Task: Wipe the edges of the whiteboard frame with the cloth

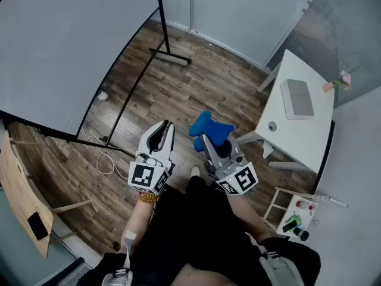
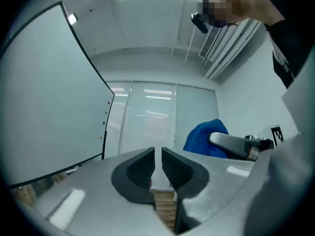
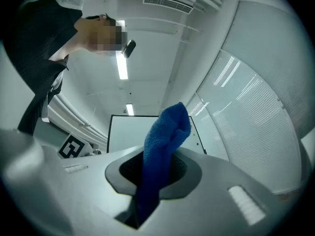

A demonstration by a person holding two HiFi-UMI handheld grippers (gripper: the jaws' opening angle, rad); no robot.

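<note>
- Wood floor (image 1: 196, 82) below; whiteboard (image 1: 59, 46) standing left, well apart from both grippers.
- Right gripper (image 3: 156, 168) clenched on blue cloth (image 3: 166, 129); left gripper (image 2: 158, 167) empty, seemingly pinched shut.
- Approach step: next, bring cloth against frame edge (image 1: 122, 63).

- I see a wood-plank floor (image 1: 214, 82). The whiteboard stand (image 1: 169, 53) rests its black feet on it, and a white cable (image 1: 101, 159) lies looped beside one bar.
- A white table (image 1: 297, 142) stands on that floor, carrying a flat white box (image 1: 296, 98) and a small round item (image 1: 272, 126), possibly a cap.
</note>
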